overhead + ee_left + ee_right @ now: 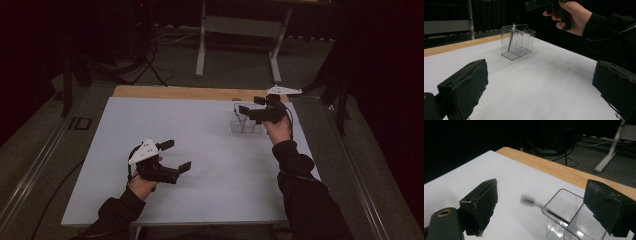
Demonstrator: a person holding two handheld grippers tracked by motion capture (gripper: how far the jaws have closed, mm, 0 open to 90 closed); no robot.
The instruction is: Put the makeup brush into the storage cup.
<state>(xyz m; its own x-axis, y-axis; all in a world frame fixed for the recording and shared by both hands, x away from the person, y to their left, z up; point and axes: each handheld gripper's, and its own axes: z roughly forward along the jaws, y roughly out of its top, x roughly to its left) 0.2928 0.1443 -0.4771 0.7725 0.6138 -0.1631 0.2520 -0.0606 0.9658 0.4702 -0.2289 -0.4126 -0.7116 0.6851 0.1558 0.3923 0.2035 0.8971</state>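
Standing upright, the clear divided box (518, 41) holds a thin stick (541, 206); both claws gape empty.

I see the left gripper (177, 155) low over the near left of the table, jaws spread wide and pointing right, its grey plate facing up. The left hand (145, 182) grips it from behind, with a dark sleeve (115, 212) running back to the bottom edge. The right gripper (249, 106) is raised at the far right, jaws apart and aimed left. The right hand (279, 130) holds it from below, forearm angled steeply up from the near right corner. Both arms are well apart.
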